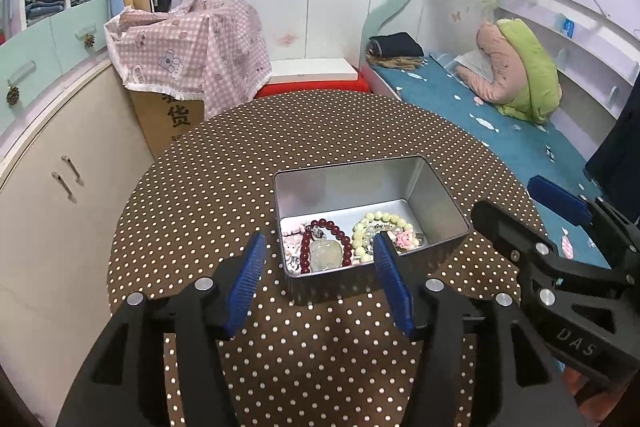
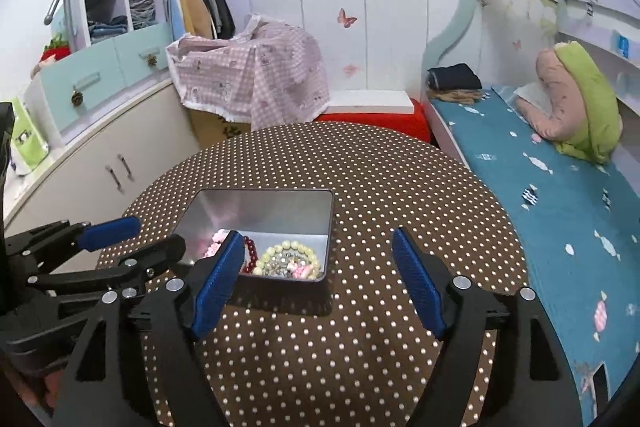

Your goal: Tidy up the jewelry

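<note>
An open silver tin box [image 1: 436, 203] [image 2: 256, 211] stands on the round brown polka-dot table [image 1: 224, 187] [image 2: 400, 187]. Inside lie a dark red bead bracelet [image 1: 332, 227] [image 2: 251, 247], a pale stone pendant [image 1: 326, 255], a cream bead bracelet [image 1: 380, 219] [image 2: 288, 247] and small pink charms [image 1: 404, 239] [image 2: 302, 271]. My left gripper [image 1: 320, 247] is open and empty, just in front of the box's near wall. My right gripper [image 2: 318, 245] is open and empty, over the table to the right of the box. The right gripper also shows in the left wrist view [image 1: 516, 203]; the left gripper shows in the right wrist view [image 2: 148, 235].
A bed with a blue sheet [image 1: 500, 131] [image 2: 560, 187] runs along the table's right side. White cabinets [image 1: 52, 187] [image 2: 100, 167] stand at the left. A cardboard box under pink checked cloth [image 1: 192, 55] [image 2: 256, 75] and a red stool [image 1: 312, 89] [image 2: 376, 121] are behind the table.
</note>
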`<state>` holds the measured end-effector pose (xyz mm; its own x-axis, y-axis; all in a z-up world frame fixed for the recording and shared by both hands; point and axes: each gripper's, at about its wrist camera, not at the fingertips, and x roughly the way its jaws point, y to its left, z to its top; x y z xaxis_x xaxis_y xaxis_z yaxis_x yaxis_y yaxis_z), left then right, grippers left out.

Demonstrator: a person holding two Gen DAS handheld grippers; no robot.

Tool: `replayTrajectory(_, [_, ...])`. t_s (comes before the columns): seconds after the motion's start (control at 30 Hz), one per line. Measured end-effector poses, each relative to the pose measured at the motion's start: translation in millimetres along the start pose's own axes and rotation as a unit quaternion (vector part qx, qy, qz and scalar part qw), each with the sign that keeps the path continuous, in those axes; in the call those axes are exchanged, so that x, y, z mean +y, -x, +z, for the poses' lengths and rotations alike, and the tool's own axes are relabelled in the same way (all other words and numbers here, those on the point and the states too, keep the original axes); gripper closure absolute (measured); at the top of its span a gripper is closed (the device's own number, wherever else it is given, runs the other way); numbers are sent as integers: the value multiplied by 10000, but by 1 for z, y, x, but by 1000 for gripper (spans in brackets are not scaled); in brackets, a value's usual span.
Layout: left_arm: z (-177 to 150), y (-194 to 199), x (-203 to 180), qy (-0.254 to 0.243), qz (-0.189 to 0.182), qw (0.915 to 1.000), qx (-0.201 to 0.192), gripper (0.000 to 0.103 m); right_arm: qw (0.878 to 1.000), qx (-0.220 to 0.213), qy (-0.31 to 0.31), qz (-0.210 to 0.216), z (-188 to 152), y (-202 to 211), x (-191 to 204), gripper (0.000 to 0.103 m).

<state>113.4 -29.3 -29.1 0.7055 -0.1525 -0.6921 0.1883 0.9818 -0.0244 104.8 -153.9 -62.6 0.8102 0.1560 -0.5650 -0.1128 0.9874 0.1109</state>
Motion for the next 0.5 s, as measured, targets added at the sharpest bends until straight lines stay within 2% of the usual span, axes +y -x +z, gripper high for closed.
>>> replayTrajectory(0.13, [-4,17,0,52,112,9998,-167,37,9998,-71,-49,-155,-4,14,0,21])
replayTrajectory(0.23, [-7,30,-2,64,168,9995,-247,35,9998,-131,-88,-157,-8,26,0,21])
replayTrajectory(0.5, [-16,55,-1,192,342,9981,-472,19,9990,-136,-251,-336,-17,47,-3,19])
